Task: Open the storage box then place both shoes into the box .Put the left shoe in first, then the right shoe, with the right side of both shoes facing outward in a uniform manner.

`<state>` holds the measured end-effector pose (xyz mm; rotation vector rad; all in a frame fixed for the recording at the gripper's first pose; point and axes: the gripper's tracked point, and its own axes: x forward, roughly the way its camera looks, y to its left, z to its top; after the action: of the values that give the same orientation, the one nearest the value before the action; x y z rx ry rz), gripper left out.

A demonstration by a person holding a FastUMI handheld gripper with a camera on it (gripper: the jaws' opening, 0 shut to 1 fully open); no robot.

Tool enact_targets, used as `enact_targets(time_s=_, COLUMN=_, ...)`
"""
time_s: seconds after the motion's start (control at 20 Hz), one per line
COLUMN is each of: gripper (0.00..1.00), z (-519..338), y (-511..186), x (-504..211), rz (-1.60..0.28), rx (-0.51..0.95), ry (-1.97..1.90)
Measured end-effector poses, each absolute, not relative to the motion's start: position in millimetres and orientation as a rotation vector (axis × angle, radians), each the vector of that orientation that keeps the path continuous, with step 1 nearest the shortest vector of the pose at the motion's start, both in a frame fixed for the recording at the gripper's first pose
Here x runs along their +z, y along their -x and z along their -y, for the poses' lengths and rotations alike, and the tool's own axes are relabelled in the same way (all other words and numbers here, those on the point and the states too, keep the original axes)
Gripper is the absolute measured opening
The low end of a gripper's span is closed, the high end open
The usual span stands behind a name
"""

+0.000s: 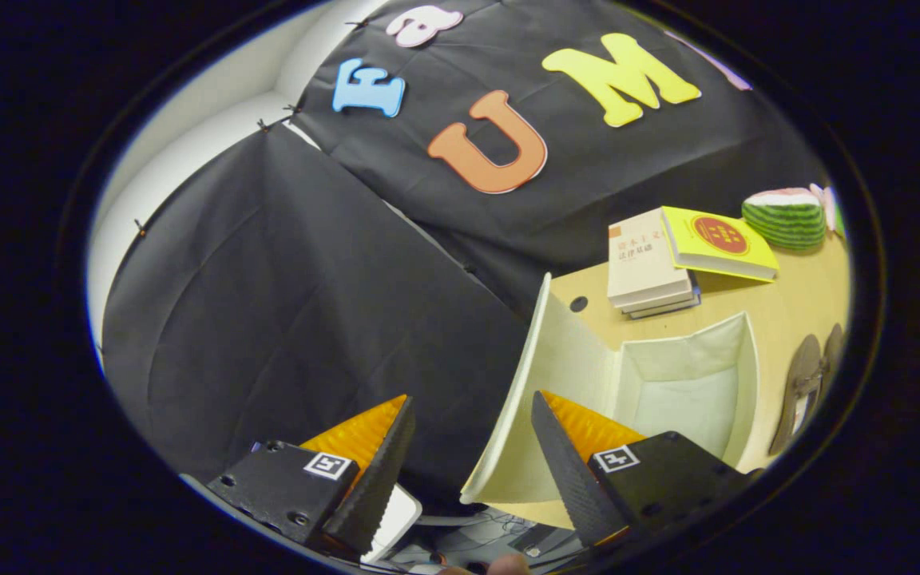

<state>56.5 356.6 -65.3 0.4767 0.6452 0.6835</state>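
Observation:
The white storage box (735,375) stands open on the wooden table (795,295), and its inside shows nothing in it. Its lid (556,375) is swung up and back, with a small round hole near the top. My gripper (472,397) is open, its fingers spread wide. The lid's free edge lies between them, close to the right finger (564,463) and well apart from the left finger (376,471). Neither finger presses on the lid. Two dark shoes (807,383) lie side by side on the table just beyond the box, soles toward me.
Behind the box, a stack of books (648,267) has a yellow book (715,243) leaning on it. A watermelon-slice toy (787,217) sits further back. Black cloth walls close the booth beyond the table's edge. Below the fingers are cables and a white object (396,519).

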Motion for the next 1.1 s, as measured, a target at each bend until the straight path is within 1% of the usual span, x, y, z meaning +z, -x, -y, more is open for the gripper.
enact_targets(time_s=0.25, gripper=0.95, z=-343, y=-59, x=-55, rz=-0.579, rx=0.644, ry=-0.402)
enact_targets(time_s=0.3, gripper=0.95, z=-334, y=-60, x=-54, rz=-0.560, rx=0.624, ry=-0.375)
enact_targets(time_s=0.4, gripper=1.00, z=-309, y=-64, x=-50, rz=-0.510, rx=0.566, ry=-0.315)
enact_targets(time_s=0.5, gripper=1.00, z=-281, y=-67, x=-45, rz=-0.466, rx=0.508, ry=-0.267)
enact_targets(time_s=0.8, gripper=1.00, z=-176, y=-60, x=-36, rz=-0.410, rx=0.351, ry=-0.180)
enact_targets(time_s=1.1, gripper=1.00, z=-46, y=-51, x=-59, rz=-0.447, rx=0.177, ry=-0.144)
